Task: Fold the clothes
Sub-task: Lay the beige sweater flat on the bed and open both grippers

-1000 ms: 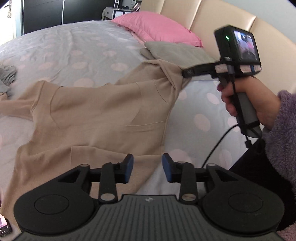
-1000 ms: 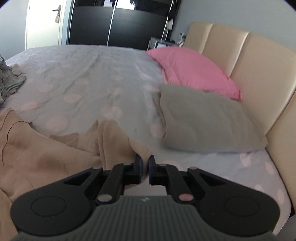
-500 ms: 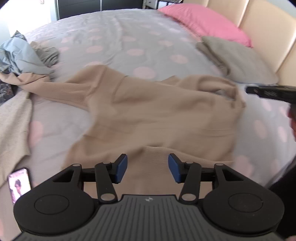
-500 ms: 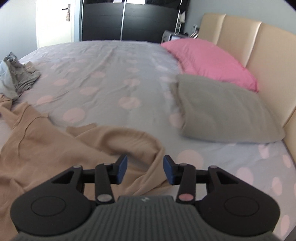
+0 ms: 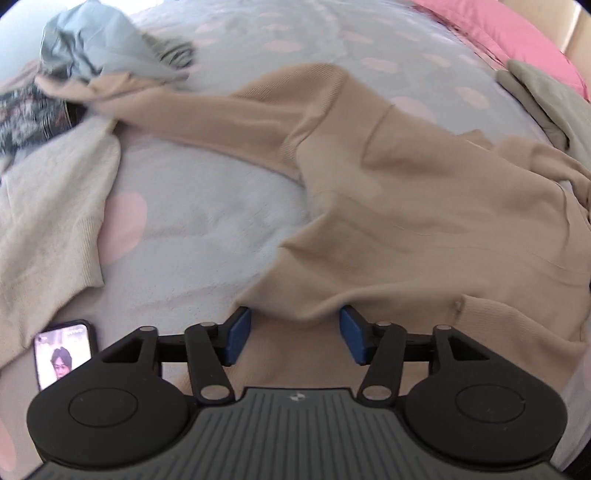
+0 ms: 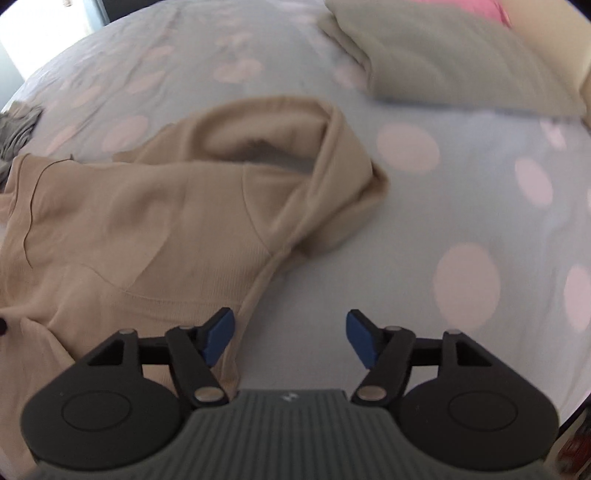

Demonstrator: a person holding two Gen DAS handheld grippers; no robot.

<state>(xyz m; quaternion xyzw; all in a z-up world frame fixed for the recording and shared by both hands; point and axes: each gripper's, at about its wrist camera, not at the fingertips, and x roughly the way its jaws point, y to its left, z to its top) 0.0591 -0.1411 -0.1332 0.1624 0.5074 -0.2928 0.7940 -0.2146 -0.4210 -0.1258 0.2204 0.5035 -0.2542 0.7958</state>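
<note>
A beige long-sleeved top (image 5: pixel 406 192) lies spread on the pale blue bed cover (image 5: pixel 207 236) with pink dots. One sleeve stretches up-left toward a heap of clothes. My left gripper (image 5: pixel 293 334) is open, its blue pads on either side of the top's lower hem. In the right wrist view the same beige top (image 6: pixel 147 229) shows its other sleeve (image 6: pixel 332 177) curled in a loop. My right gripper (image 6: pixel 290 338) is open, low over the cover, with its left pad at the garment's side edge and nothing between the fingers.
A cream knit garment (image 5: pixel 48 206) lies at the left. A blue-grey and patterned clothes heap (image 5: pixel 92 48) sits at upper left. A phone (image 5: pixel 62 354) with a lit screen rests near the bed edge. A grey pillow (image 6: pixel 443 55) and pink pillow (image 5: pixel 509 33) are at the headboard.
The right gripper opened and let go of the sleeve, which dropped onto the bed in a loop. Both grippers came down toward the top's near edge and opened wider.
</note>
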